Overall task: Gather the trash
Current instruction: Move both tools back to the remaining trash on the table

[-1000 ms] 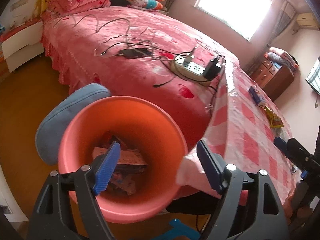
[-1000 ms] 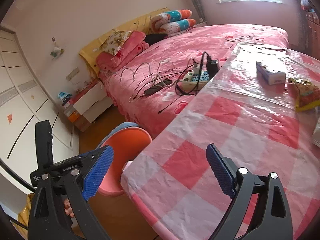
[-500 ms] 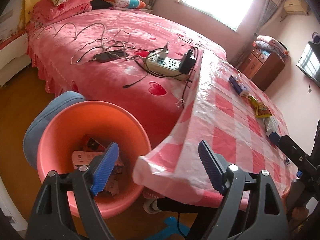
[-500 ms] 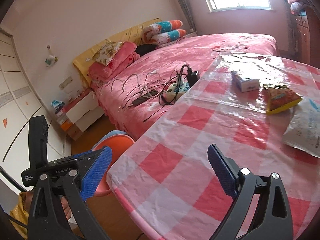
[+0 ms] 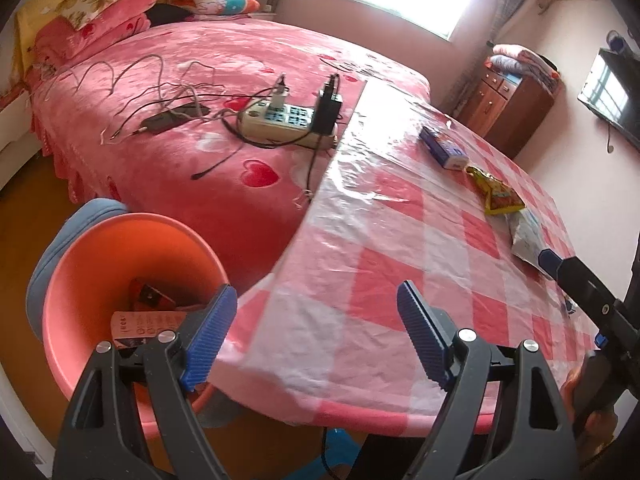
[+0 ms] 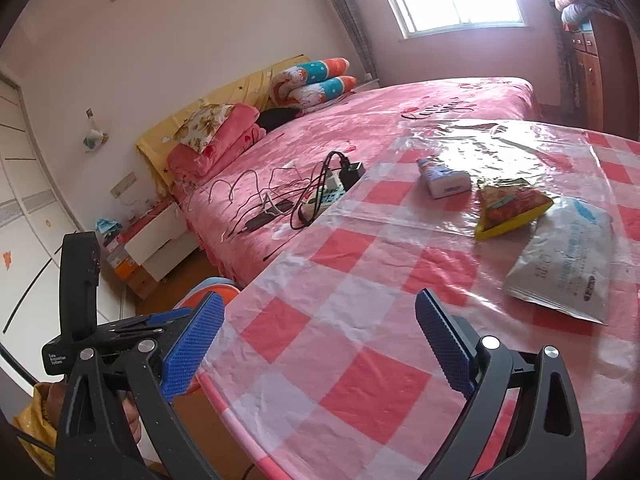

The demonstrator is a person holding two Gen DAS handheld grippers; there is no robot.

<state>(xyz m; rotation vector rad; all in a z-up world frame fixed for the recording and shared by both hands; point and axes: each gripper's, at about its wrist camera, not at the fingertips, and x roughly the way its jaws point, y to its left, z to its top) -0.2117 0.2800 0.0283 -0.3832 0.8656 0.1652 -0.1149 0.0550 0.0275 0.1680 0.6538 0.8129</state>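
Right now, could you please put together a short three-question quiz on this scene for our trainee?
1. True or false: the left claw holds a piece of trash.
2. Which item on the checked tablecloth lies nearest the right claw? A) the blue-and-white box B) the yellow snack bag C) the silver pouch
3. Fill in: the orange bin stands on the floor between the table and the ____.

Key: 1. False; both claws are open and empty. 2. C. 3. The bed; cartons already lie in the bin.
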